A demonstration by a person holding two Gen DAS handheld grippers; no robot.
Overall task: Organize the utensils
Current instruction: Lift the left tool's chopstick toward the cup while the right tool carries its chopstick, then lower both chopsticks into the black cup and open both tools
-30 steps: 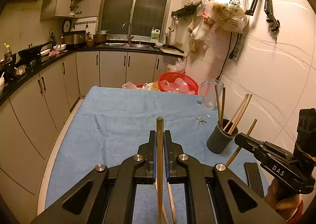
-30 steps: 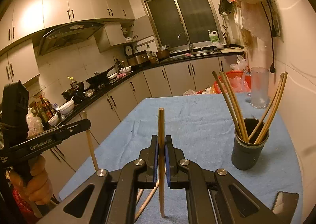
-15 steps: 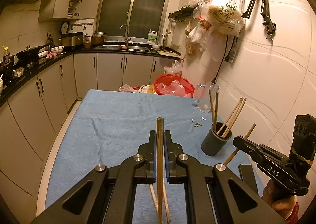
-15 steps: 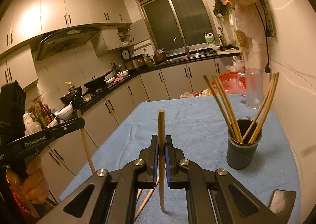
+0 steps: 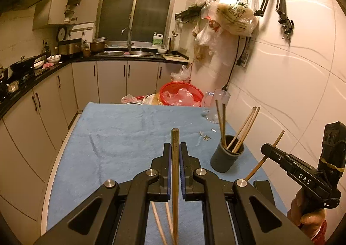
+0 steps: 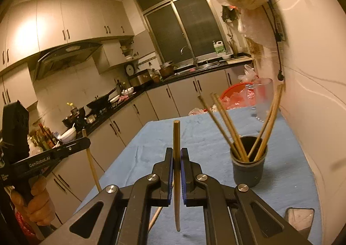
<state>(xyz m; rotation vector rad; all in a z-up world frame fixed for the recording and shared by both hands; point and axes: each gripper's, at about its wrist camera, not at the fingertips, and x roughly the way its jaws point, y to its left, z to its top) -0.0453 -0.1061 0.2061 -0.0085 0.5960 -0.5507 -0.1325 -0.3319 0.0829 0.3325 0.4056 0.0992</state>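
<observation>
My left gripper is shut on an upright wooden chopstick, above the blue cloth. My right gripper is shut on another upright chopstick; it also shows in the left wrist view at the right, just right of the cup. A dark grey cup stands on the cloth's right side and holds several chopsticks. Two loose chopsticks lie on the cloth under my left gripper. The left gripper shows in the right wrist view at the left, off the table's edge.
The table has a blue cloth. A clear glass jug and a red basket stand at its far end. Small metal bits lie near the cup. A dark phone lies at the near right. The wall is close on the right.
Both grippers have pulled back and risen a little with their chopsticks; the cup now looks farther in the left wrist view. The right wrist view has tilted.
</observation>
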